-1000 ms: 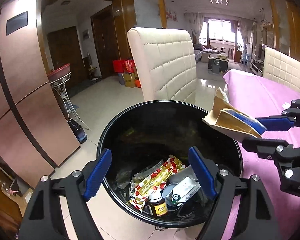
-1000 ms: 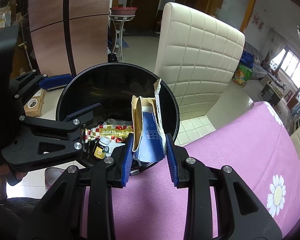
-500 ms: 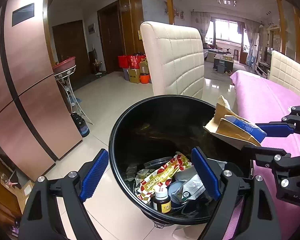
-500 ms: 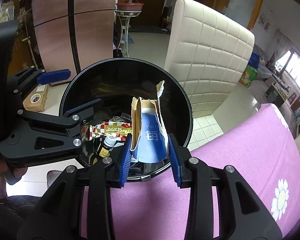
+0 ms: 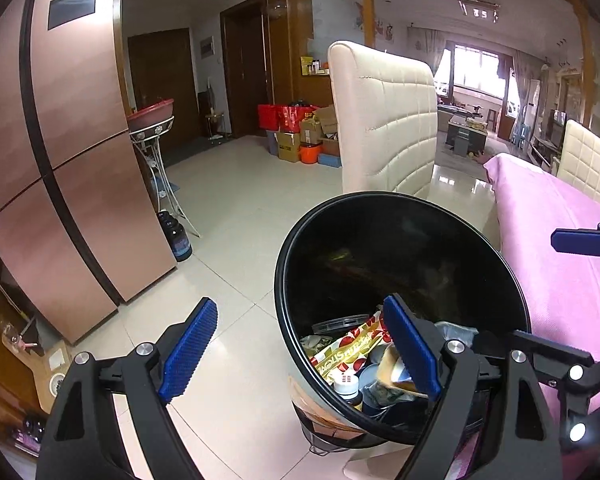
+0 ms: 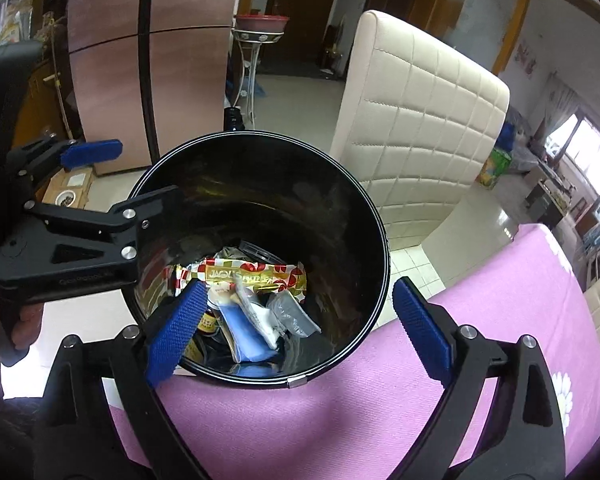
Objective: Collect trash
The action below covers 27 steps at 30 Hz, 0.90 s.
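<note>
now the right gripper hangs spread wide above the round black trash bin, nothing between its blue-padded fingers — the torn blue-and-tan paper carton lies inside the bin, among a red-and-gold snack wrapper and a small brown bottle. the left gripper is also wide apart, one finger over the bin's rim, the other over the tiled floor. the bin stands against the pink-clothed table, beside a cream quilted chair.
</note>
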Available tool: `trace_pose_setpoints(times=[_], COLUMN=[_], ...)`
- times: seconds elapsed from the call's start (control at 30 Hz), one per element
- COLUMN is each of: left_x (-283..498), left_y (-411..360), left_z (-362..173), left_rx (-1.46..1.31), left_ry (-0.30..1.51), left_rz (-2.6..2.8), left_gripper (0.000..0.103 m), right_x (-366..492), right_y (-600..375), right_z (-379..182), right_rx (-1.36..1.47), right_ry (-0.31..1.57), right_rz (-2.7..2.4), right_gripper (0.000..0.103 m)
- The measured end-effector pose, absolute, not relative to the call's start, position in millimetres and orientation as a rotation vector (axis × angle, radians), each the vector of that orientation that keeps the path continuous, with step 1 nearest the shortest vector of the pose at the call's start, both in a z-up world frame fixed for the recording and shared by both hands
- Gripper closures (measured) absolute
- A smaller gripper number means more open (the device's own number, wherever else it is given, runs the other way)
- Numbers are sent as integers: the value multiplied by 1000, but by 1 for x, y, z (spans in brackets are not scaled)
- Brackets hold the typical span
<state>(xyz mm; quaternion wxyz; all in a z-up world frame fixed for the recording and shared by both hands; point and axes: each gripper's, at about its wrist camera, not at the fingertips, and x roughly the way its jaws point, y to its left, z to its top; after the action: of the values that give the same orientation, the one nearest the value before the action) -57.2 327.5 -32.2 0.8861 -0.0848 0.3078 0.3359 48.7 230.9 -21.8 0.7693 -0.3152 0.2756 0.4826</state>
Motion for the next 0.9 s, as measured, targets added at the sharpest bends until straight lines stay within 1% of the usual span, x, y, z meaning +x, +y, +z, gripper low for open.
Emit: trace_pose_setpoints(times=[0.1, 0.2, 0.27, 0.9], left_x=[-55, -54, -52, -34], left_y=[324, 320, 318, 290], left_z=[-32, -31, -31, -29], left_rx=[-158, -143, -136, -123], left_ry=[640, 636, 636, 652], left_rz=[695, 684, 679, 582], left_gripper=[20, 20, 20, 20], right_x=[52, 57, 62, 70], right_y=[229, 228, 227, 188], right_z=[-24, -25, -26, -26], right_rx=[-680, -669, -658, -635], right_ry=[615, 638, 653, 665], right_rz=[1036, 1023, 1018, 928], right_gripper=[10, 6, 5, 4])
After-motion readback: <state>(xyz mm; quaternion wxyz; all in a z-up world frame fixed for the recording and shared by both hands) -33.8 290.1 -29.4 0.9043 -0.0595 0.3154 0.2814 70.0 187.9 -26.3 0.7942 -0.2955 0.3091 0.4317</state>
